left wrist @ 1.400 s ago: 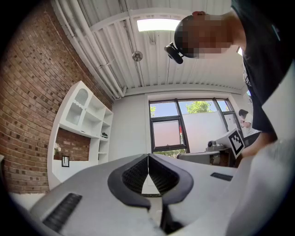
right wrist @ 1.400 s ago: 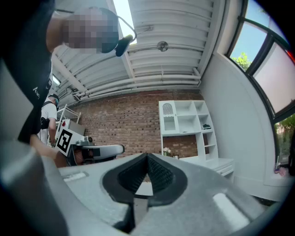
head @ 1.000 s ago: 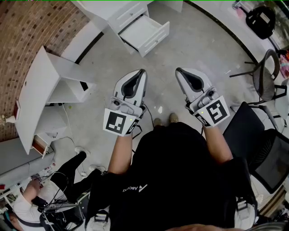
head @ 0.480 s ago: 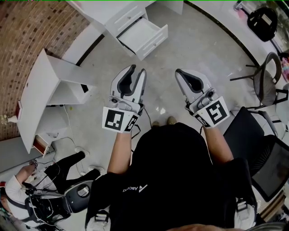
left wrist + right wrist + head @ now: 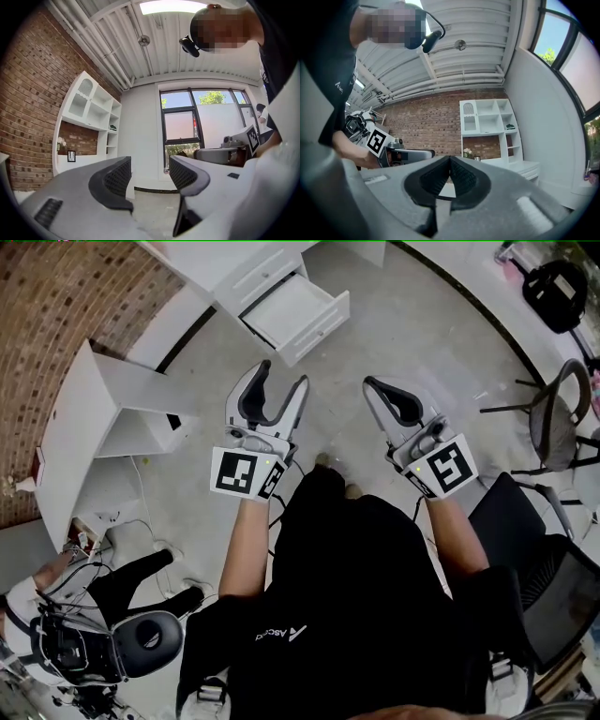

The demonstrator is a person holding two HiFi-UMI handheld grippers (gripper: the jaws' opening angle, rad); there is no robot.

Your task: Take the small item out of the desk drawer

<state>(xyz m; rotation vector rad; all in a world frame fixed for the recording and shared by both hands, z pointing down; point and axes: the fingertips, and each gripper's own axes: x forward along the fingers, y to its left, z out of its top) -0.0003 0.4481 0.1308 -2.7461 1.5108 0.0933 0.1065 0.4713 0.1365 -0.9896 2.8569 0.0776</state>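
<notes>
The ribbed pads [image 5: 117, 177] of the left gripper [image 5: 149, 164] are seen apart and opening. Only floor and a far wall show in the gap, and nothing is held. The jaws of the right gripper [image 5: 450, 160] are closed tip to tip, with nothing caught between them. Both grippers are held side by side and well apart in front of the chest of the person holding them, pointed forward.

A stretch of bare grey floor [image 5: 422, 324] lies between the jaws and the desk drawer [image 5: 298, 307]. The drawer is pulled out of the white desk [image 5: 220, 263], which stands at the edge of the floor near the brick wall [image 5: 56, 296]. A white shelf unit [image 5: 84, 427] is set against that wall, left of the left gripper. Two dark chairs are placed to the right: a round-backed chair [image 5: 558, 409] further off and a black mesh chair [image 5: 553, 568] near the right arm. A second person [image 5: 56, 634] is seated on the floor at the lower left.

The drawer's inside is seen as plain white. The small item cannot be made out in it from the head view.
</notes>
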